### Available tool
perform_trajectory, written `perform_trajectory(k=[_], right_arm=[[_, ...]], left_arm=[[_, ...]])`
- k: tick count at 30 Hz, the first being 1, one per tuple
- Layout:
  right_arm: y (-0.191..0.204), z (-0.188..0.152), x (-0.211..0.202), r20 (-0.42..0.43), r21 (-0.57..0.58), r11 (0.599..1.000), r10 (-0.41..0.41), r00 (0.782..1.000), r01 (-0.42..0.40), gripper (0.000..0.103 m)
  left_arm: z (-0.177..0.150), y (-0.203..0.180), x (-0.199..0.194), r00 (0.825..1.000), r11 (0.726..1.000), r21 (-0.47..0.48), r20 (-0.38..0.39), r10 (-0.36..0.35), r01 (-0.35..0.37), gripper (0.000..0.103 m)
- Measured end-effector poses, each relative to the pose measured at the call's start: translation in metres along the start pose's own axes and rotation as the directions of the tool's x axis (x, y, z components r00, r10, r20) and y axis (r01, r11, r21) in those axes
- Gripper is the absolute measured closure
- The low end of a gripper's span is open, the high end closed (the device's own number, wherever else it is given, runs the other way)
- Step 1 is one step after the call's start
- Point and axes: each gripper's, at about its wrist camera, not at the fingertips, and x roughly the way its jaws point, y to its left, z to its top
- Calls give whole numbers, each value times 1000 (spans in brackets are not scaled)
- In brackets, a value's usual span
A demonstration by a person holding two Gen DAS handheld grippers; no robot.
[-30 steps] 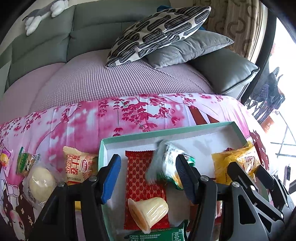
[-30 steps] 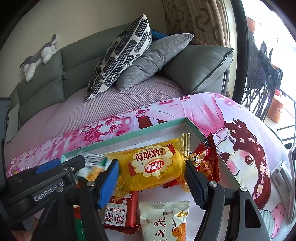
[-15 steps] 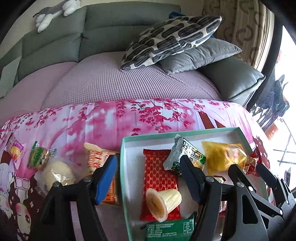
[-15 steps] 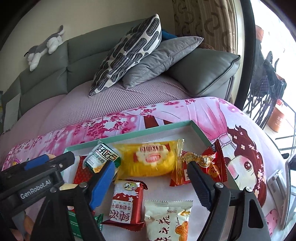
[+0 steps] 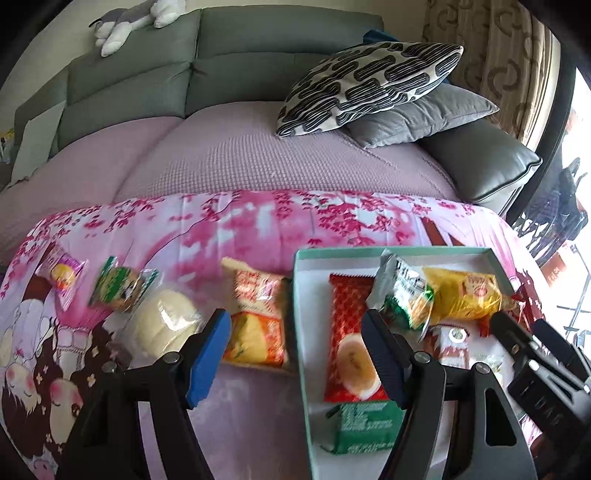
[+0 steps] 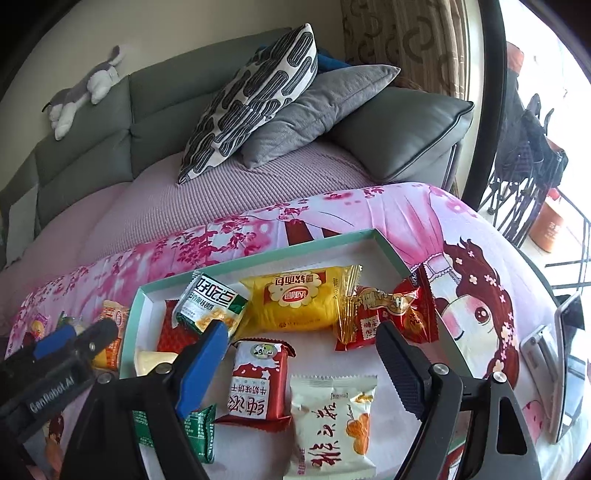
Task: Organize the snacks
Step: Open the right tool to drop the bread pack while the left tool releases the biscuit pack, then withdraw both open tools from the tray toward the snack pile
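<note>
**Snack sorting: both grippers empty, loose packets left of the tray**

Grey sofa point(image 5: 258, 85) fills the background, patterned pillow point(image 5: 369, 85) and grey cushion point(image 5: 424, 118) on it, plush toy point(image 5: 129, 18) on the backrest. Pink floral blanket point(image 5: 258, 221) covers the work surface. Teal-rimmed tray point(image 5: 300, 332) sits on the blanket, right of centre in the left wrist view.

Inside the tray: yellow bread packet point(image 6: 299, 299), red candy packet point(image 6: 388, 314), white-green cracker packet point(image 6: 210, 302) leaning on a red wafer packet point(image 5: 345, 317), red-white biscuit packet point(image 6: 260, 380), white pastry packet point(image 6: 332, 424), green packet point(image 5: 364, 424), small jelly cup point(image 5: 356, 363).

Outside, on the blanket left of the tray: orange cake packet point(image 5: 258, 317) just beside the tray wall, round bun point(image 5: 166, 325), green snack packet point(image 5: 122, 288), small pink packet point(image 5: 61, 277).

Left gripper point(image 5: 295, 354) has jaws apart, nothing between the pads; it straddles the tray's left wall. Right gripper point(image 6: 299, 369) is open and empty too, above the biscuit packet.

Likely step: fetch a loose packet with the left gripper. Orange cake packet is nearest, good first pick. Centre the jaws over its short width, come down steeply, pinch the wrapper body not the crimped seam so it does not slip. Lift clear of the tray wall before carrying over. Drop into the bare patch at the tray's far left, not on the stacked packets. Keep the right gripper out of the path.
</note>
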Motion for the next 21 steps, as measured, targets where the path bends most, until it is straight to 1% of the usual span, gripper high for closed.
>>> perform_trajectory(k=[4, 8, 12, 21], right_arm=[[2, -1, -3, -13, -12, 1000, -11, 1000, 11, 18], [5, -2, -5, -16, -21, 1000, 3, 1000, -3, 18], [8, -3, -3, -26, -30, 1000, 0, 1000, -1, 18], [10, -5, 4, -48, -32, 999, -18, 999, 17, 18]], left_arm=[[-7, 6, -2, 1000, 1000, -16, -11, 7, -7, 29], [-12, 10, -5, 1000, 1000, -21, -9, 21, -21, 29], [-15, 13, -7, 1000, 999, -28, -9, 28, -28, 29], [-18, 14, -3, 1000, 1000, -29, -17, 9, -9, 28]])
